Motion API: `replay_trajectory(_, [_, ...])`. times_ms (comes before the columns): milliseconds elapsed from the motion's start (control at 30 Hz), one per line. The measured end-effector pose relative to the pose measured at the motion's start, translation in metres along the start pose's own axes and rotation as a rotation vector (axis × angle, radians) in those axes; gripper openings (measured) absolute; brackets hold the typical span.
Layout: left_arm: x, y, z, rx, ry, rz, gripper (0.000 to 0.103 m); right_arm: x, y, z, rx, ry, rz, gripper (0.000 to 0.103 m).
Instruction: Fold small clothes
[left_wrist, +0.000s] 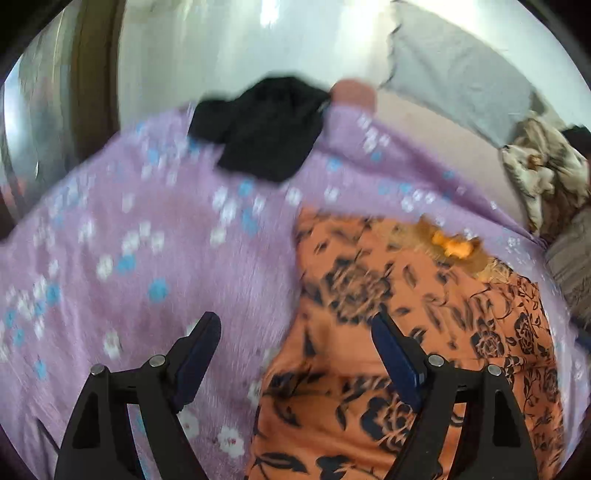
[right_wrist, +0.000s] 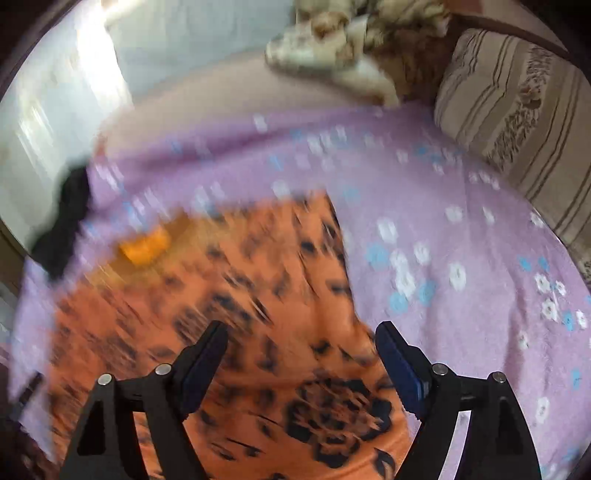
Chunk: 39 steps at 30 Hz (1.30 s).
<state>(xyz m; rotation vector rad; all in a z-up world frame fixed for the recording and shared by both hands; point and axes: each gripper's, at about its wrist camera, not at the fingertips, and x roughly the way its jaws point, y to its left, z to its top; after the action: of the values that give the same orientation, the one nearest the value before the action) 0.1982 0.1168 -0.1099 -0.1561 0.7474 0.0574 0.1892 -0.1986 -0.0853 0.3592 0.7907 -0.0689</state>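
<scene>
While over orange floral garment (left_wrist: 388, 332), left tool (left_wrist: 295, 347) wide, empty; right tool (right_wrist: 301, 354) likewise.

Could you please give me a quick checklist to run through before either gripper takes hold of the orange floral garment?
1. Left gripper jaws apart, holding nothing: ok.
2. Right gripper jaws apart, holding nothing: ok.
3. Orange floral garment lying on the purple blanket, below both grippers: ok.
4. Black garment apart from the orange one: ok.
5. Garment spread flat, without creases: cannot tell, both views are blurred.
6. Sharp view of the garment's edge: not ok.
</scene>
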Motion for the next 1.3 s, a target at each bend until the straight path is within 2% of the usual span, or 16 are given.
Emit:
replay_trajectory(67, [0.011, -0.009, -0.003, 0.046, 0.039, 0.011, 0.087, 0.012, 0.005, 0.004, 0.024, 0.045, 0.156, 0.088])
replay_trajectory(133, [0.043, -0.013, -0.013, 0.058, 0.202, 0.037, 0.088, 0.053, 0.000, -0.003, 0.066, 0.176, 0.306, 0.097])
replay_trajectory(167, [0.055, -0.010, -0.017, 0.037, 0.255, 0.018, 0.090, 0.072, -0.006, -0.010, 0.078, 0.237, 0.284, 0.097])
replay_trajectory(200, [0.052, -0.006, -0.016, 0.016, 0.221, -0.002, 0.093, 0.091, -0.013, -0.018, 0.112, 0.296, 0.255, 0.094])
replay_trajectory(267, [0.046, -0.003, -0.011, 0.023, 0.222, -0.003, 0.093, 0.076, -0.017, -0.013, 0.170, 0.220, 0.275, 0.094])
replay_trajectory(400, [0.037, 0.012, -0.012, -0.035, 0.215, -0.042, 0.092, 0.018, -0.018, -0.009, 0.075, 0.165, 0.235, 0.094])
replay_trajectory(467, [0.019, 0.015, -0.018, -0.040, 0.201, -0.070, 0.092, -0.011, -0.030, -0.017, 0.039, 0.165, 0.242, 0.094])
replay_trajectory(700, [-0.091, 0.023, -0.051, -0.005, 0.183, -0.165, 0.092, -0.074, -0.113, -0.094, -0.003, 0.353, 0.219, 0.095])
replay_trajectory(833, [-0.123, 0.028, -0.091, 0.030, 0.284, -0.141, 0.093, -0.082, -0.147, -0.135, 0.075, 0.404, 0.253, 0.095])
replay_trajectory(933, [-0.135, 0.036, -0.120, -0.029, 0.405, -0.148, 0.093, -0.091, -0.153, -0.154, 0.095, 0.437, 0.319, 0.095])
replay_trajectory(1000, [-0.142, 0.039, -0.133, -0.052, 0.432, -0.145, 0.092, -0.095, -0.146, -0.160, 0.078, 0.448, 0.327, 0.094])
replay_trajectory(1100, [-0.146, 0.044, -0.150, -0.093, 0.480, -0.122, 0.093, -0.102, -0.136, -0.172, 0.061, 0.455, 0.350, 0.085])
replay_trajectory(1167, [-0.143, 0.048, -0.159, -0.125, 0.507, -0.124, 0.092, -0.101, -0.133, -0.180, 0.054, 0.468, 0.352, 0.083])
replay_trajectory(1233, [-0.137, 0.046, -0.164, -0.097, 0.519, -0.108, 0.092, -0.093, -0.130, -0.190, 0.052, 0.503, 0.330, 0.072])
replay_trajectory(1267, [-0.137, 0.045, -0.166, -0.097, 0.525, -0.112, 0.091, -0.093, -0.130, -0.192, 0.046, 0.502, 0.318, 0.071])
replay_trajectory(1300, [-0.137, 0.045, -0.167, -0.107, 0.539, -0.128, 0.077, -0.094, -0.129, -0.192, 0.038, 0.496, 0.313, 0.068])
